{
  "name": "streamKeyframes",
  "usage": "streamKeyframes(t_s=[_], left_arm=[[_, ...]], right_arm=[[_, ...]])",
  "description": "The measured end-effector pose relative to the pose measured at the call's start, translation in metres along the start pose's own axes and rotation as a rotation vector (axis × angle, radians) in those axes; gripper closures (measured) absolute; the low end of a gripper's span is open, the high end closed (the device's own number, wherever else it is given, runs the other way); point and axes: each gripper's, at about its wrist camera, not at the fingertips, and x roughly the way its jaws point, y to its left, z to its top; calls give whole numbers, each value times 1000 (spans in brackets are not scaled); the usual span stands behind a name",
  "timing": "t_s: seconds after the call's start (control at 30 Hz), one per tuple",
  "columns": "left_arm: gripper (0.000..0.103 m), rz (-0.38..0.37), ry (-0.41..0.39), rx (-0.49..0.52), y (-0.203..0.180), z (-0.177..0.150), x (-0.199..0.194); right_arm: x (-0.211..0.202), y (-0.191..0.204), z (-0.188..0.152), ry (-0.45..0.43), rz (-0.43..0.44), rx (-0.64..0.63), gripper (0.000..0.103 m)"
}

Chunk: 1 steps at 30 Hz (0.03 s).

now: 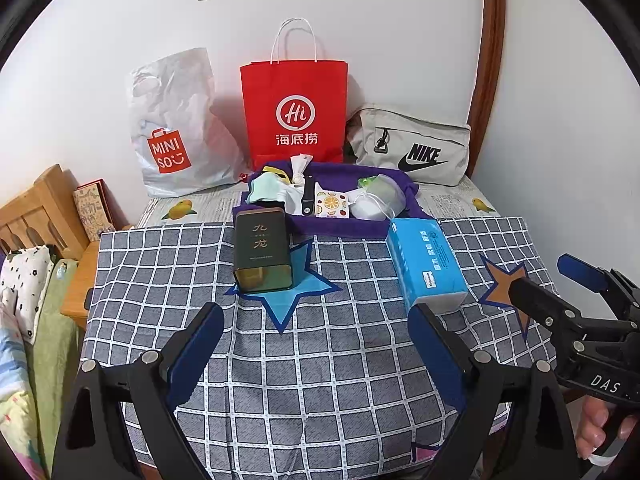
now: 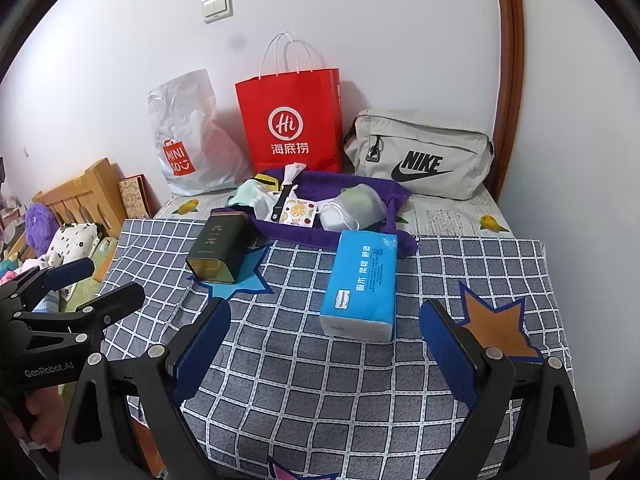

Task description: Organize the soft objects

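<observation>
Here the blue tissue pack [image 2: 362,284] lies flat on the grey checked cloth [image 2: 320,380], its long axis running from the near edge of the table toward the back wall, one short white end facing the cameras and the far end touching or just short of the purple towel [image 2: 320,236]; in the right wrist view it leans slightly, the far end tipped to the right. The dark green tin [image 1: 262,252] lies on its side to the left of the pack, well apart from it, resting on a blue star patch [image 1: 288,292], its long axis also pointing toward the wall and its gold end facing forward. On the purple towel sits a loose heap: a pale green cloth [image 1: 264,190], a black strap [image 1: 307,196], a fruit-print packet [image 1: 331,205] and a white drawstring pouch [image 1: 374,200]. Behind them, against the wall, stand a white Miniso bag [image 1: 176,128], a red paper bag [image 1: 295,112] and a grey Nike pouch [image 1: 412,144]. The left gripper [image 1: 316,360] hovers over the cloth with its fingers spread wide and nothing between them, short of the tin and the pack. The right gripper [image 2: 324,360] is likewise released and empty, its blue-padded fingers [image 2: 448,352] apart, the tissue pack lying just ahead of the gap and an orange star patch [image 2: 496,324] beside its right finger.
</observation>
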Motion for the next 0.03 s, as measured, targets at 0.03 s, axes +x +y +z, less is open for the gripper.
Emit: streamKeyframes(t_s=[0.03], left_arm=[[10,2,-2,1,1,0,0]], right_arm=[[0,0,0,1,-1,-1,9]])
